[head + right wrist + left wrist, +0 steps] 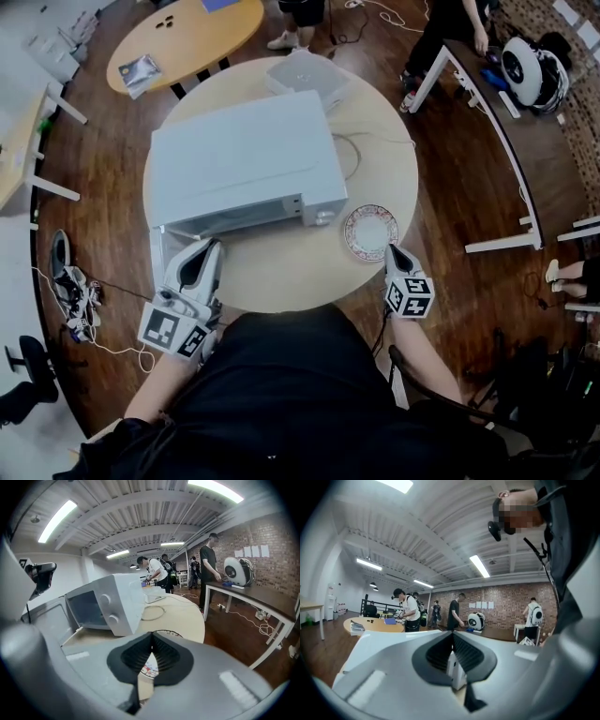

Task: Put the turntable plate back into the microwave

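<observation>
The white microwave stands on the round table with its door swung open to the left. The patterned turntable plate lies flat on the table, just right of the microwave's front corner. My right gripper is shut and empty. It tilts down, and its tips sit at the plate's near right edge. My left gripper points level at the microwave's open front. Its jaws meet at the tips, and a white surface shows behind them.
The round wooden table also carries a white box and a looped cable behind the microwave. A second round table stands beyond it and a long desk to the right. Several people stand at the back. Shoes lie on the floor at left.
</observation>
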The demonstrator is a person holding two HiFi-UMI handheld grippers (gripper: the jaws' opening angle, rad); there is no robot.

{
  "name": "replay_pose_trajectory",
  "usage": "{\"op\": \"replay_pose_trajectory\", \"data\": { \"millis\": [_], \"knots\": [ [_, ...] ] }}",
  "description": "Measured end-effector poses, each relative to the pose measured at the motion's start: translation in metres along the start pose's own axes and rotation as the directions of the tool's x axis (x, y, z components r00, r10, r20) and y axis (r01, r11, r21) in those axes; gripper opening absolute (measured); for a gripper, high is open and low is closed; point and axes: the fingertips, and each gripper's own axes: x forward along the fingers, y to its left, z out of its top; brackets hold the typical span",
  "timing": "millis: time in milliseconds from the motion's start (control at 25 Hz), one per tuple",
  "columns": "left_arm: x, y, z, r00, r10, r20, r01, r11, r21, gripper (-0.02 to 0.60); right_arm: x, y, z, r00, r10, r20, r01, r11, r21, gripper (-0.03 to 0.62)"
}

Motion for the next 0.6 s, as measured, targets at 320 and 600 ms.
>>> {"op": "replay_pose_trajectory", "data": {
  "millis": [320,600],
  "knots": [
    [0.010,-0.002,-0.002,0.997,0.053,-0.050,-0.052,0.998,0.037,0.005,0.014,-0.036,-0.027,0.997,-0.048,-0.058,0.047,0.998,-0.032,0.002],
    [0.011,0.004,0.001,0.997,0.058,-0.055,-0.057,0.998,0.033,0.005,0.031,-0.055,-0.049,0.991,-0.076,-0.112,0.077,0.997,0.008,0.074]
  ]
}}
